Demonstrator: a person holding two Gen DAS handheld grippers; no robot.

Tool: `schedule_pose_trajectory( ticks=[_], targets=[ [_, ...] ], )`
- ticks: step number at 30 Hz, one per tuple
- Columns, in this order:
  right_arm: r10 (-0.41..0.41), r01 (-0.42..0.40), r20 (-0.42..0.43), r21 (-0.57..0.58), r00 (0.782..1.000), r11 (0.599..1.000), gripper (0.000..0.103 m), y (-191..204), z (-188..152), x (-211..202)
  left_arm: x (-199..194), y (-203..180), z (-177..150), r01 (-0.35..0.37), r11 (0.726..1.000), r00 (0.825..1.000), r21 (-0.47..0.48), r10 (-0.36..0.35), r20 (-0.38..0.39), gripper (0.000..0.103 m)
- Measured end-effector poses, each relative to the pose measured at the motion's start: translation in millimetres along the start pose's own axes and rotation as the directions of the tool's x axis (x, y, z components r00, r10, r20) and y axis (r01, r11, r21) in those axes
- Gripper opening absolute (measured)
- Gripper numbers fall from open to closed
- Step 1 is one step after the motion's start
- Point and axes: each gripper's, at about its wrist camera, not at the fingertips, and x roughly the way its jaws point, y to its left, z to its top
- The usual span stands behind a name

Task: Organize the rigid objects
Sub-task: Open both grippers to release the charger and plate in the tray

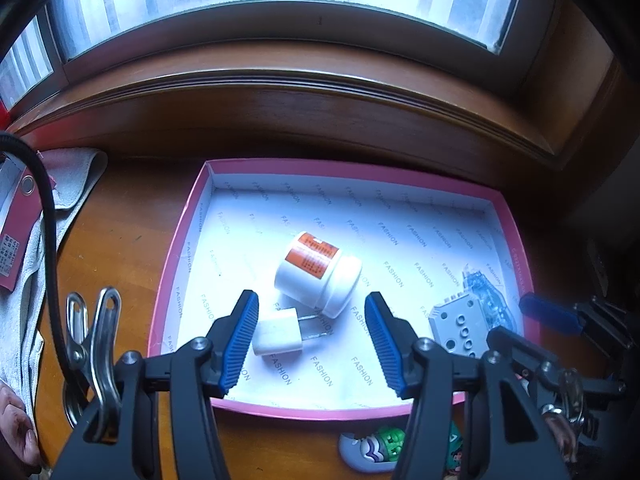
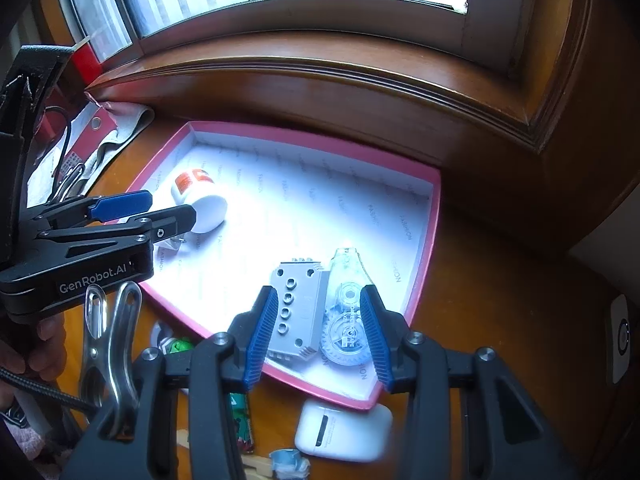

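Note:
A pink box lid (image 1: 176, 256) with a white printed floor lies on the wooden desk; it also shows in the right wrist view (image 2: 434, 216). In it lie a white jar with an orange label (image 1: 316, 276) (image 2: 200, 196), a white plug adapter (image 1: 278, 332), a grey studded block (image 1: 456, 324) (image 2: 298, 312) and a clear correction-tape dispenser (image 1: 486, 296) (image 2: 346, 320). My left gripper (image 1: 312, 340) is open over the box, the adapter beside its left finger. My right gripper (image 2: 318, 332) is open above the grey block and tape dispenser, holding nothing.
A grey cloth (image 1: 72, 184) and a red tag (image 1: 16, 216) lie left of the box. In front of the box are a white earbud case (image 2: 344, 428), a green patterned lighter (image 2: 240, 420) and a small picture badge (image 1: 376, 448). A wooden windowsill (image 1: 320, 92) runs behind.

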Motion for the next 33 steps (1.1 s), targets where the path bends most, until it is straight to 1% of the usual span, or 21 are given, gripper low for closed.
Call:
schedule_pose_trajectory(
  ticks=[16, 33],
  targets=[
    [-0.007, 0.006, 0.019, 0.010, 1.000, 1.000, 0.044, 3, -10, -15, -12, 6, -9, 0.004, 0.999, 1.000, -0.032, -0.004, 0.003, 0.058],
    [-0.010, 0.010, 0.043, 0.012, 0.999, 1.000, 0.044, 9, -33, -43, -45, 11, -39, -0.015, 0.999, 1.000, -0.046, 0.016, 0.019, 0.058]
  ],
)
